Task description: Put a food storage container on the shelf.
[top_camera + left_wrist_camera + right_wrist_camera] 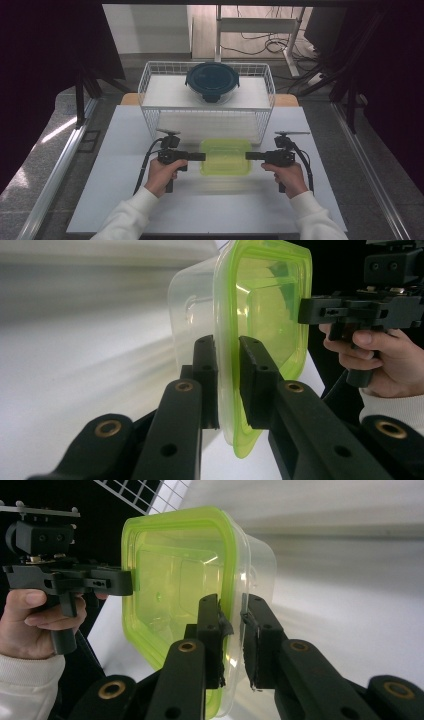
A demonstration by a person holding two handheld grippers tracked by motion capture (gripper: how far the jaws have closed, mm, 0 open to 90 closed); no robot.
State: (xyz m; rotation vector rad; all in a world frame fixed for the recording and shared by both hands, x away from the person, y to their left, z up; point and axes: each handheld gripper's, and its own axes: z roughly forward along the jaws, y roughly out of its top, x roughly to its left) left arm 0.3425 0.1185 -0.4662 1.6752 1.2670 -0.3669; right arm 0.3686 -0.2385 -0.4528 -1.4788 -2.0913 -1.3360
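Both my tongs are clamped on the green-lidded container's rim, left tongs [199, 156] at nine o'clock, right tongs [251, 155] at three on the container [225, 156]. I judge this the lifting step. Next, carry it level toward the wire basket [150, 80] at twelve o'clock.

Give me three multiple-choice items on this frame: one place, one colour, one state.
1. Where is the round dark-lidded container?
A. in the wire basket
B. on the white table
C. on the floor

2. What colour is the lid of the square container?
A. red
B. yellow-green
C. black

3. How is the square container held?
A. left gripper alone
B. lying free
C. left gripper and right gripper clamp opposite rims

Key: 1 A, it sits inside the basket walls; 2 B, the lid shows yellow-green; 3 C, both pairs of jaws pinch its edge.
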